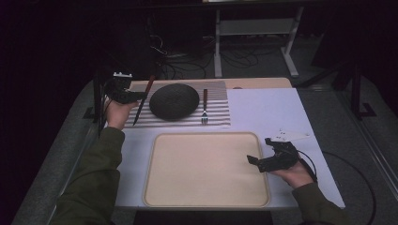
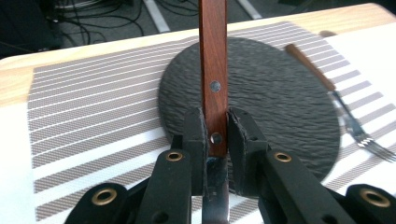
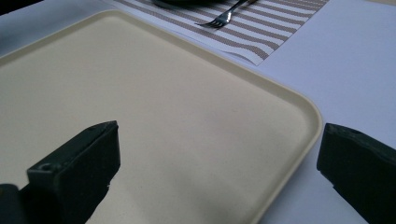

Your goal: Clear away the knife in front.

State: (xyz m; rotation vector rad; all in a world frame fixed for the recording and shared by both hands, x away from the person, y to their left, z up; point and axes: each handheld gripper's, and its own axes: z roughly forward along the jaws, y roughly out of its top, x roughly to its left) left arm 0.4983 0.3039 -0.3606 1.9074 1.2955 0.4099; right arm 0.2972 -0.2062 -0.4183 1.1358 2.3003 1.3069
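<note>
**Knife lifted off the place setting, tray waiting**

High view: we see the left tool holding the wooden-handled knife beside the dark plate, blade angled down over the striped placemat.

Left gripper view: our jaws clamp the knife handle, pinned for carrying.

Right gripper view: the right tool gapes empty over the tray, fork beyond.
</note>
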